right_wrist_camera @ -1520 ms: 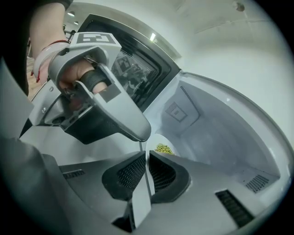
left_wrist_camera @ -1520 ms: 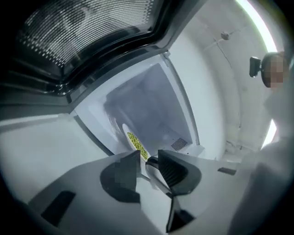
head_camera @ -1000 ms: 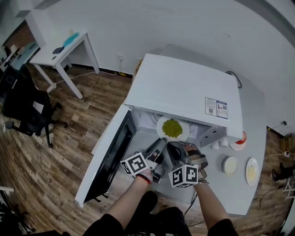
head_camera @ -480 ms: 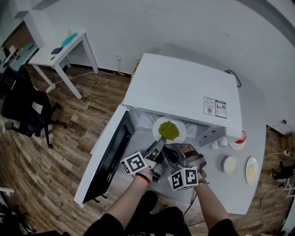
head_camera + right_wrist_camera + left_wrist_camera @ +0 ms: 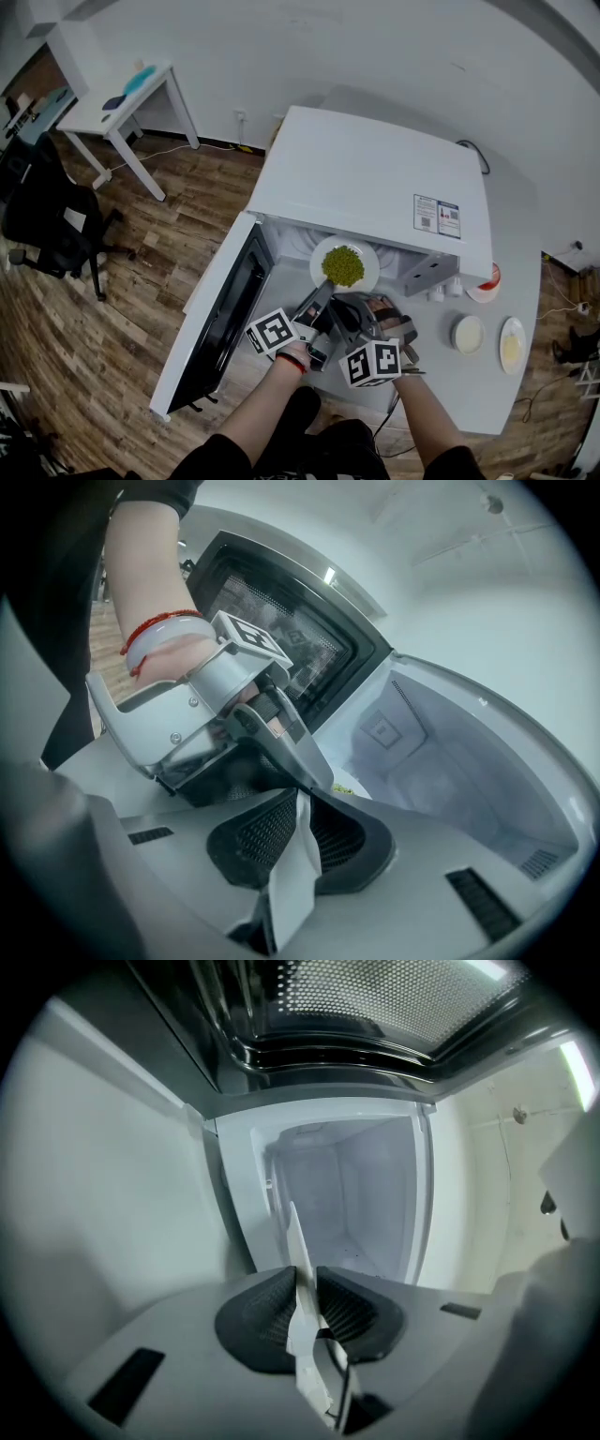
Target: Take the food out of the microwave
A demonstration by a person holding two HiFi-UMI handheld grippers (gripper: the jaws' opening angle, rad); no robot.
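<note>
A white plate [image 5: 367,277] heaped with green peas [image 5: 343,265] sits at the mouth of the open white microwave [image 5: 375,178]. My left gripper [image 5: 327,290] reaches level to the plate's near-left rim. Its jaws are closing, and the rim [image 5: 302,1297] stands edge-on between the pads, which touch it. My right gripper [image 5: 361,300] is shut on the near rim [image 5: 298,855] beside it. From the right gripper view the left gripper [image 5: 281,733] shows just ahead, with a few peas [image 5: 342,787] behind it.
The microwave door [image 5: 225,309] hangs open to the left. On the grey table [image 5: 506,394] to the right stand a red bowl [image 5: 488,281], a white bowl [image 5: 468,335] and a small plate [image 5: 512,347]. A white desk [image 5: 122,98] and a black chair [image 5: 47,211] are far left.
The plate of peas has slid a little left and outward at the microwave's mouth. Both hands have stayed almost where they were.
</note>
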